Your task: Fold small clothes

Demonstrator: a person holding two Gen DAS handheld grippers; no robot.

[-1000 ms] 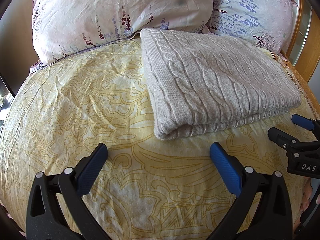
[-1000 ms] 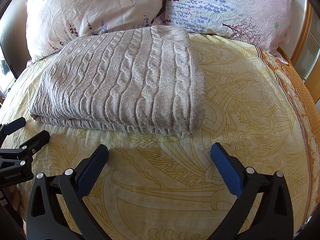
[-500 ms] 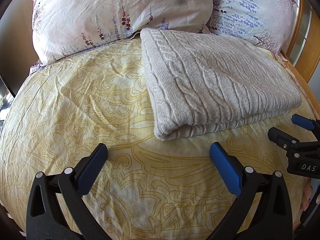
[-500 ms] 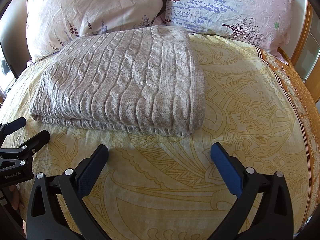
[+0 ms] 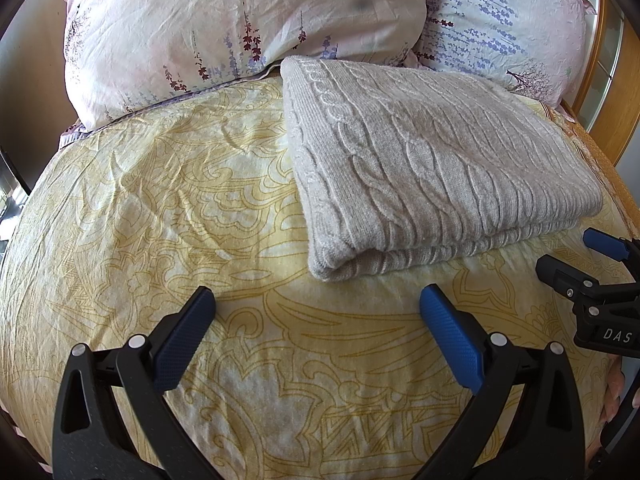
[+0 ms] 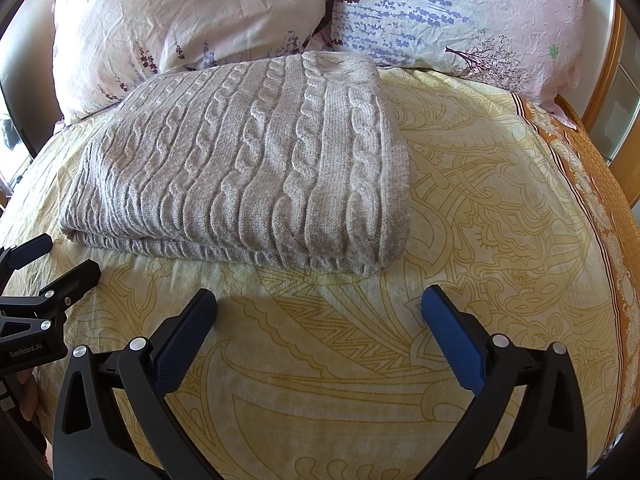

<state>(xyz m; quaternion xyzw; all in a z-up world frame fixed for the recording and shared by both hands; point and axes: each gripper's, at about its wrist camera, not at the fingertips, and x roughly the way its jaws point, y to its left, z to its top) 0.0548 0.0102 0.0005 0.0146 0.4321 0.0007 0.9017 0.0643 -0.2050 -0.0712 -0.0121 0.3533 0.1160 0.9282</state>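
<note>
A grey cable-knit sweater [image 5: 432, 168] lies folded into a neat rectangle on the yellow patterned bedspread [image 5: 160, 208], its far edge against the pillows. My left gripper [image 5: 316, 300] hovers open just in front of the sweater's near left corner, nothing between its blue pads. In the right wrist view the same sweater [image 6: 248, 164] sits left of centre, and my right gripper [image 6: 320, 300] is open, empty, just short of its near right corner. Each gripper shows at the edge of the other's view: the right gripper [image 5: 576, 252] at the right, the left gripper [image 6: 60, 256] at the left.
Two floral pillows [image 5: 240, 20] [image 6: 460, 12] lean along the head of the bed behind the sweater. A wooden bed frame [image 5: 612, 92] rises at the right. An orange patterned border [image 6: 600, 208] runs down the bedspread's right side. Bare bedspread lies left and right of the sweater.
</note>
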